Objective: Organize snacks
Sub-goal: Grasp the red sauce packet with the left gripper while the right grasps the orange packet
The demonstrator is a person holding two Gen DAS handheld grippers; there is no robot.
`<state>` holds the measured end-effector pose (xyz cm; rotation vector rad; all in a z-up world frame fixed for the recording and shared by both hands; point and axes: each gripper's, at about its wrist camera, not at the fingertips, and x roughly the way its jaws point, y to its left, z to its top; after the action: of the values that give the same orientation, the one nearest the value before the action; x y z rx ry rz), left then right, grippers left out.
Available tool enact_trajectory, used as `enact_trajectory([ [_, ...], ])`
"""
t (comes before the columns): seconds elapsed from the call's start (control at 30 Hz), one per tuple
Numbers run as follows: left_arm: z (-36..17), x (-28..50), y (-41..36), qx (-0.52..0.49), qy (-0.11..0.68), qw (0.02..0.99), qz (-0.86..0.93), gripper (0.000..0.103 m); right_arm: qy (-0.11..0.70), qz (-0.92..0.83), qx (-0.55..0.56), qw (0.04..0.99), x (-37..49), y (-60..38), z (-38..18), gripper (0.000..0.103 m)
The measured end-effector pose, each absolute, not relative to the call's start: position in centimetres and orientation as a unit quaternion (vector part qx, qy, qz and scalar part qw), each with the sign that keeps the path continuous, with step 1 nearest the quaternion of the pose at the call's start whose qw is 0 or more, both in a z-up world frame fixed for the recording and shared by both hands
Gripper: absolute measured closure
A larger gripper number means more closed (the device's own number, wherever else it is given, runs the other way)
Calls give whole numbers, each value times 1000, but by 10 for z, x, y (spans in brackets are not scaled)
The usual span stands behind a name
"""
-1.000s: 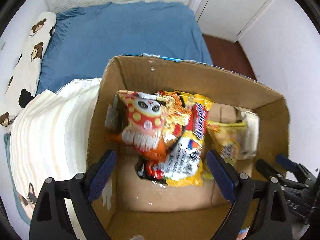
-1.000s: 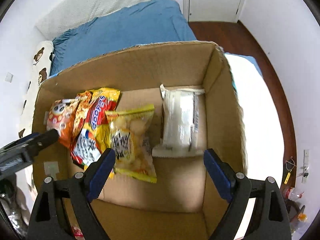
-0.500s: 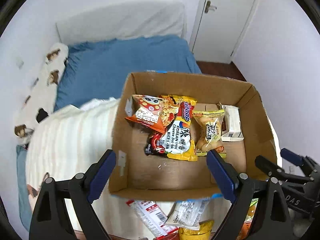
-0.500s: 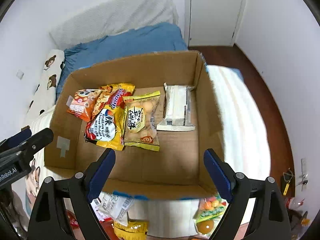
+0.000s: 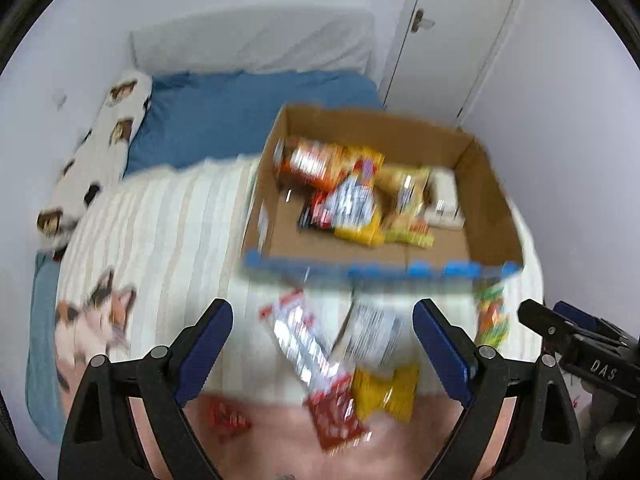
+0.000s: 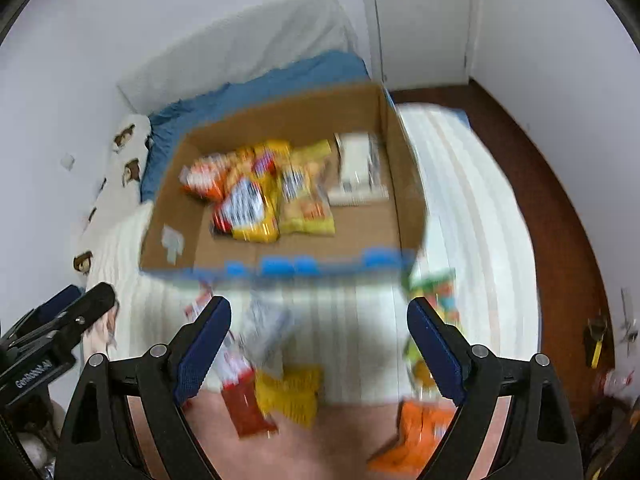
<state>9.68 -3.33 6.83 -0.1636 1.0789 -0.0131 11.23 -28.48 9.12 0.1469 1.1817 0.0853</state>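
Both tools are seen spread wide and empty above the near edge of a bed: the left gripper (image 5: 322, 346) over a cluster of loose packets, the right gripper (image 6: 318, 346) just beside it. Nearest of all, a small red packet (image 5: 228, 420) lies on the pink sheet (image 5: 280, 440), with a red-ended silver packet (image 5: 316, 364), a yellow packet (image 5: 386, 392) and a grey-white packet (image 5: 374, 334) overlapping one another between the left tool's jaws; a green multicoloured bag (image 5: 494, 316) lies to the right, and an orange bag (image 6: 420, 436) is shown near the right tool in its own view. Six loose snacks are thus counted, though heavy blur makes the count uncertain. Farther off, on the striped blanket (image 5: 160, 232), the cardboard box (image 5: 492, 204) is seen holding four packets: an orange one (image 5: 316, 162) at far left, a yellow-and-red one (image 5: 352, 208), a pale yellow one (image 5: 408, 196) and a white one (image 5: 444, 196) at right. The risk is judged to lie in the overlapping pile: two slippery wrappers could be pinched at once, or a thin edge could slide from the pads and drop short of the box. Packets at the near edge could also be nudged off the bed by a hurried approach.
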Motion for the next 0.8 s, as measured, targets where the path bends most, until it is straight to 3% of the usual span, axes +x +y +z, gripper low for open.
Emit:
enact_trajectory([
  [0.33, -66, 51, -43, -102, 640, 762, 19, 11, 652, -55, 187, 732, 43, -375, -26, 11],
  [0.57, -124, 58, -62, -173, 696, 697, -15, 11, 685, -78, 197, 697, 25, -391, -85, 11],
  [0.6, -129, 61, -64, -181, 699, 691, -19, 11, 686, -79, 198, 695, 24, -391, -89, 14],
  [0.67, -141, 65, -69, -188, 702, 687, -17, 12, 688, -85, 192, 694, 21, -391, -96, 29],
  [0.7, -144, 66, -71, -182, 701, 689, -15, 19, 688, -88, 187, 695, 21, -391, -97, 40],
  [0.8, -147, 66, -77, -157, 695, 701, -16, 34, 686, -83, 171, 702, 17, -386, -97, 42],
])
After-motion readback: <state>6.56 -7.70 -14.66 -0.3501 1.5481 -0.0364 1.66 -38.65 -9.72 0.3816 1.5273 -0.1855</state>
